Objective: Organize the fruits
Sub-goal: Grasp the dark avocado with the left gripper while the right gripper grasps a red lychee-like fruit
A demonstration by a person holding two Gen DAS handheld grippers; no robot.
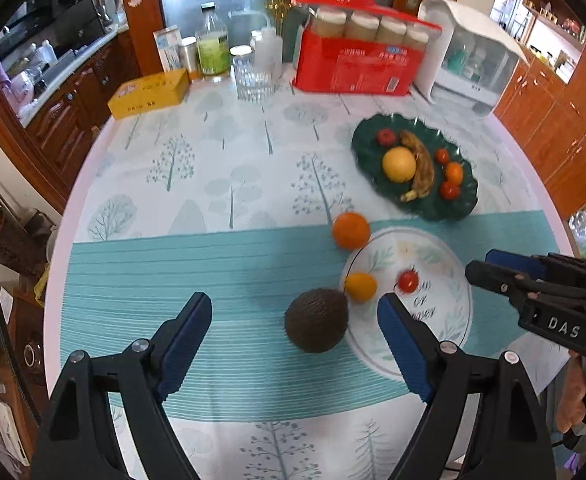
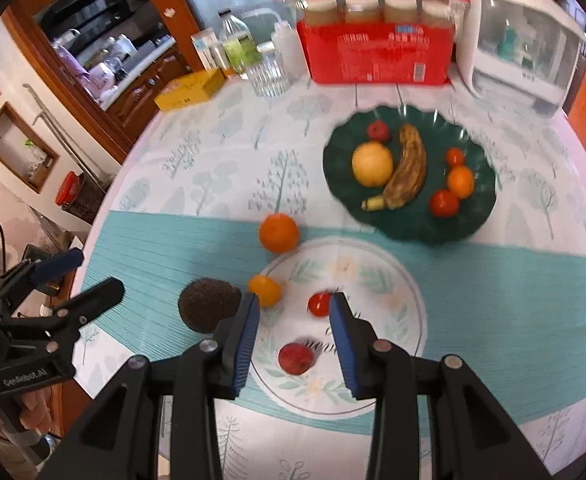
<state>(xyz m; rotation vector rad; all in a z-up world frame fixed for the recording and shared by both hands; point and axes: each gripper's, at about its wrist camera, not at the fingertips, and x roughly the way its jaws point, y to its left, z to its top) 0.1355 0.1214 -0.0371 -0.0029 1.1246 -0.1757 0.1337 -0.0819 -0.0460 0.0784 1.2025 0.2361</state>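
We see the left gripper (image 1: 295, 314) spread wide above the avocado (image 1: 317, 320), which lies beside the small orange (image 1: 360, 286) and white plate (image 1: 449, 312). The right gripper (image 2: 295, 314) gapes empty over the plate's tomato (image 2: 319, 304) and red fruit (image 2: 295, 358). Beyond, the large orange (image 2: 279, 232) lies before the green dish (image 2: 413, 220) of sorted fruit; a red box (image 2: 377, 56) stands behind.

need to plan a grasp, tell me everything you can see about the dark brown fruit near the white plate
The dark brown fruit is roundish with a rough, pebbly, matte skin, like an avocado. It looks whole and lies on the teal striped band of the tablecloth, just left of the white floral plate; whether it touches the rim is unclear. A small yellow-orange citrus sits close behind it. The left gripper is open around it, not touching.
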